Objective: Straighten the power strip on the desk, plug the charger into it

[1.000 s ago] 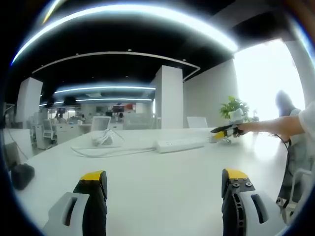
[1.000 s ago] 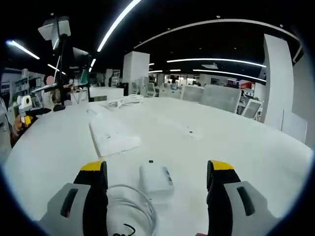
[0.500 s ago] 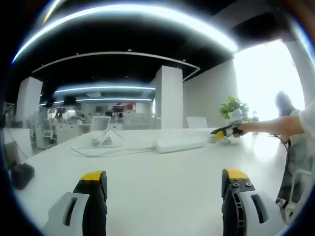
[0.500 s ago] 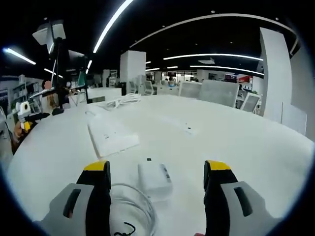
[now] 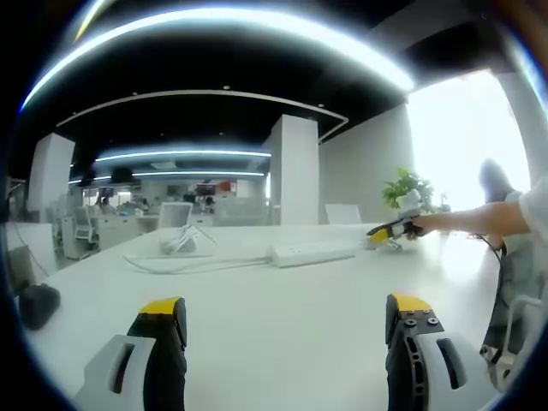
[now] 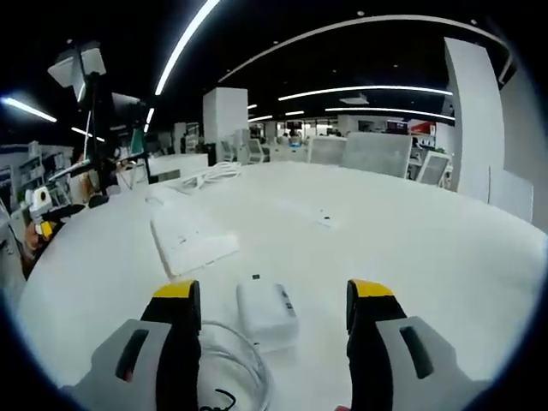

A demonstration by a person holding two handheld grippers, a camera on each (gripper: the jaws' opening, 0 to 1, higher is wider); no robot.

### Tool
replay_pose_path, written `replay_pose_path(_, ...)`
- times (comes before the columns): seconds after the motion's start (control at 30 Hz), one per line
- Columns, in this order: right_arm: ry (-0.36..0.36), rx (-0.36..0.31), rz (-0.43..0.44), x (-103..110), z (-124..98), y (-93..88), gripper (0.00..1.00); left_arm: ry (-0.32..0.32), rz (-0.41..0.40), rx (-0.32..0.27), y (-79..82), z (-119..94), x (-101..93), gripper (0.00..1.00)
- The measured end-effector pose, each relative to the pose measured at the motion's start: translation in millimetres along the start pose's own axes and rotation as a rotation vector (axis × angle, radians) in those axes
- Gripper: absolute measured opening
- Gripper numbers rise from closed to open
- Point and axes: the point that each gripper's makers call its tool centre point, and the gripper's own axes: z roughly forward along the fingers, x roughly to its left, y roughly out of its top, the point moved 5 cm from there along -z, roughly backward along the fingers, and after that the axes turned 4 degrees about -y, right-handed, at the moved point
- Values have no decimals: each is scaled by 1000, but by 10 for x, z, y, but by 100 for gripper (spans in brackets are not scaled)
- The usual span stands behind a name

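You are at the charger pick-up, judging by how things lie. Your right gripper (image 6: 270, 300) hangs low over the desk (image 6: 411, 248) with its jaws spread wide and nothing between them, and the white charger (image 6: 266, 312) lies on the desk right between the two tips. Its coiled cable (image 6: 231, 368) sits just to the left of it, near the left jaw. The power strip (image 6: 190, 242) lies farther off and to the left, at a slant to your line of sight.

Your left gripper (image 5: 287, 312) is also released and empty, held above bare desk. From there the power strip (image 5: 315, 251) lies well away across the desk, with its lead (image 5: 184, 264) trailing left.

Next, you probably need to drop the right jaws around the charger body and close squarely, keeping the cable out of the pinch. The strip looks like it has yet to be squared up.

You cannot see the charger's prongs or the strip's sockets clearly. The cable coil is cut off at the near edge of the right gripper view.
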Motion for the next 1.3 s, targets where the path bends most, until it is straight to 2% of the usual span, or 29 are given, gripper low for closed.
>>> replay_pose_path(0.73, -4, 23, 26, -48, 10, -52, 59, 3, -3, -3, -11, -8, 9, 99)
replay_pose_path(1.1, 8, 53, 33, 63, 34, -134, 54, 1, -3, -4, -6, -1, 9, 99)
replay_pose_path(1.3, 14, 62, 36, 57, 54, -157, 51, 3, -5, -5, -7, -1, 15, 99)
